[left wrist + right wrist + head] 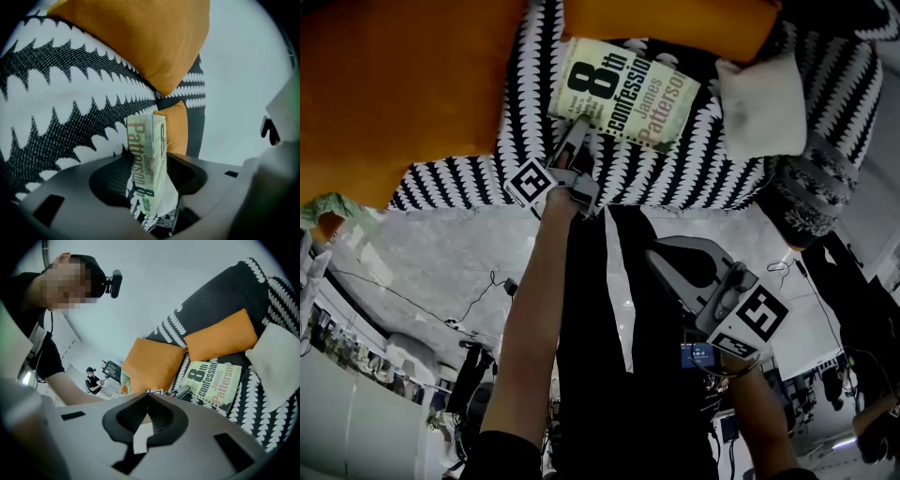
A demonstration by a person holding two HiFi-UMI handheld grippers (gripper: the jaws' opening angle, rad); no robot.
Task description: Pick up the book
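Book (623,94) sits on b/w zigzag cover (694,173) at 12 o'clock in head view, w/ orange cushion (394,84) at 10 and white cushion (761,103) at 2. L gripper (575,136) is clamped on the spine edge. R gripper (670,261), jaws together w/ nothing between, hangs at 5, well apart.

- Soft, even, fairly bright light — no hard shadows on the orange cushion (394,84).
- Head view: the book (623,94) is sharp, title legible; the lower half is dark.
- Both gripper views bulge at the edges, corners vignetted black — the nearest foreground is blurred.
- Left gripper view: a green tinge smears the right edge; the book's spine is readable.
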